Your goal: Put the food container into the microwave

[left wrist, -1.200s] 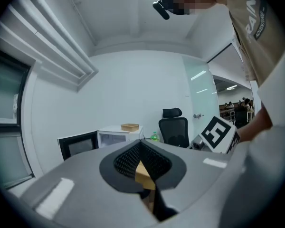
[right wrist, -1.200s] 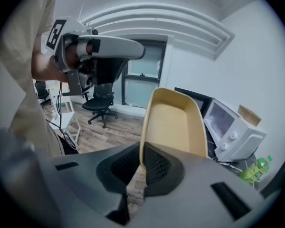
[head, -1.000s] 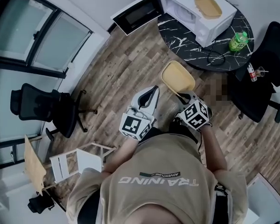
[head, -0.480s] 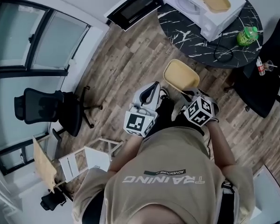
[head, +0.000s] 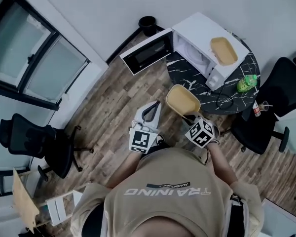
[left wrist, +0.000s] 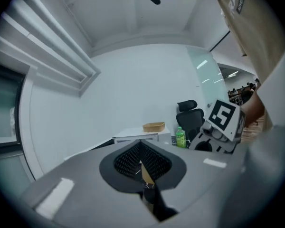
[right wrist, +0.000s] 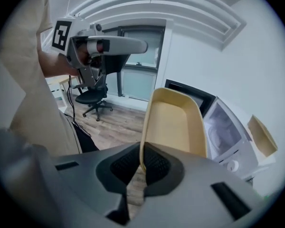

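The right gripper (right wrist: 141, 169) is clamped on the near rim of the pale yellow, shallow plastic food container (right wrist: 173, 122). It holds the container in the air before the open white microwave (head: 200, 28) on the round black marble table (head: 180, 65). The left gripper (left wrist: 143, 167) has its jaws pressed together, and a thin tan sliver between them is possibly part of the tool.
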